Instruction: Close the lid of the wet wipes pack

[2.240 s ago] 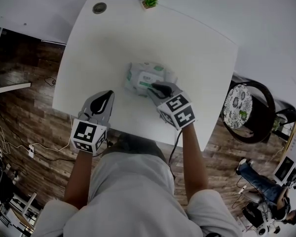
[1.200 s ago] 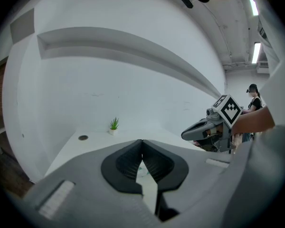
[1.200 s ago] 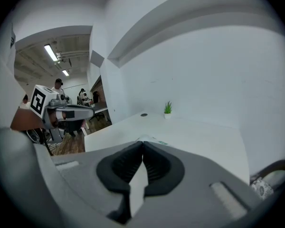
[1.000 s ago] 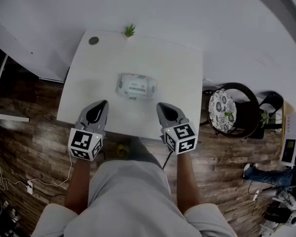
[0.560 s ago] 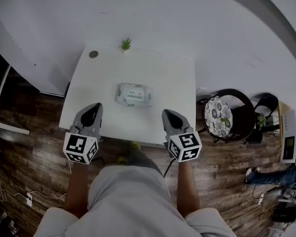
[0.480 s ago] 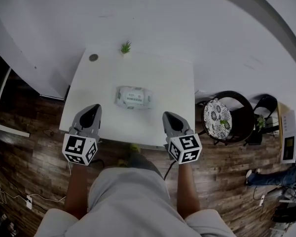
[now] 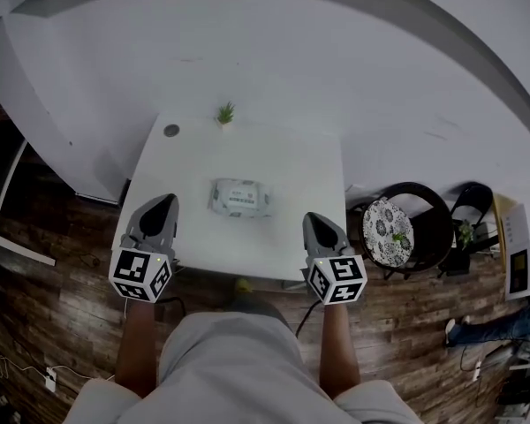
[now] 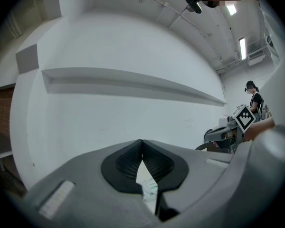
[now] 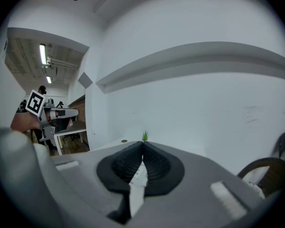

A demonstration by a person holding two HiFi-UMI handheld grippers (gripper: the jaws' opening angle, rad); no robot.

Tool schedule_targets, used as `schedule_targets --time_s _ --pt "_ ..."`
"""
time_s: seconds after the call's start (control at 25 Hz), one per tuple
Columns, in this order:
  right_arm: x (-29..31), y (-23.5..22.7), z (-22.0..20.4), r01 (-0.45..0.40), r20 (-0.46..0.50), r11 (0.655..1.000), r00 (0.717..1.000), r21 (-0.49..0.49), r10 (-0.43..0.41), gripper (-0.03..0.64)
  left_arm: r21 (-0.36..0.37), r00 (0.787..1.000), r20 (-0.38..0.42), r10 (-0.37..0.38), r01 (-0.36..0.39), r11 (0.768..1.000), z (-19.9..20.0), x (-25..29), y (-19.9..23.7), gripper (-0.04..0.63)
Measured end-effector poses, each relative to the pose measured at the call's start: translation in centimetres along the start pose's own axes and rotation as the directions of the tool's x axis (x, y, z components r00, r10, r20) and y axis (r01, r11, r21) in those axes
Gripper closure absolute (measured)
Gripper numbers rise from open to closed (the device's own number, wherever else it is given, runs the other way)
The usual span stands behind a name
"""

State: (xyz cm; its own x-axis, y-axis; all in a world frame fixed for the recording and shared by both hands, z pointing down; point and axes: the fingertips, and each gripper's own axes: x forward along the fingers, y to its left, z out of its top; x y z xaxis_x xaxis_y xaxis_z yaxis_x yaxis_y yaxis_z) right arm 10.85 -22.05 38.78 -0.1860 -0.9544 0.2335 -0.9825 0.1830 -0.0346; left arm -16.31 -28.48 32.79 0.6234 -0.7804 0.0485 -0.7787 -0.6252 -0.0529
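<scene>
L gripper and R gripper over near edge of table, both w/ jaws closed, nothing held, wipes pack flat mid-table, beyond and between them, untouched, small plant at far edge

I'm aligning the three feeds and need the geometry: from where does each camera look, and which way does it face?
Head view: on the person's head, facing steeply down at the white table and wet wipes pack; shows torso, forearms, left tongs, right tongs.
Left gripper view: rides the left tongs, facing the wall; its shut jaws fill the foreground.
Right gripper view: rides the right tongs, facing the wall and plant; shut jaws below.
Shared: both gripper views glimpse the pack past their jaws.
</scene>
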Motion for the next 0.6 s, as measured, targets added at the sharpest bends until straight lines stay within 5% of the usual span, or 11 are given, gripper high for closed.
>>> schedule_targets --time_s 0.6 --pt "-1.1 -2.2 2.8 0.077 0.078 0.997 0.994 -0.012 -0.076 0.614 -0.003 0.997 0.059 0.050 -0.050 0.999 2.6 -0.5 1.8 0.597"
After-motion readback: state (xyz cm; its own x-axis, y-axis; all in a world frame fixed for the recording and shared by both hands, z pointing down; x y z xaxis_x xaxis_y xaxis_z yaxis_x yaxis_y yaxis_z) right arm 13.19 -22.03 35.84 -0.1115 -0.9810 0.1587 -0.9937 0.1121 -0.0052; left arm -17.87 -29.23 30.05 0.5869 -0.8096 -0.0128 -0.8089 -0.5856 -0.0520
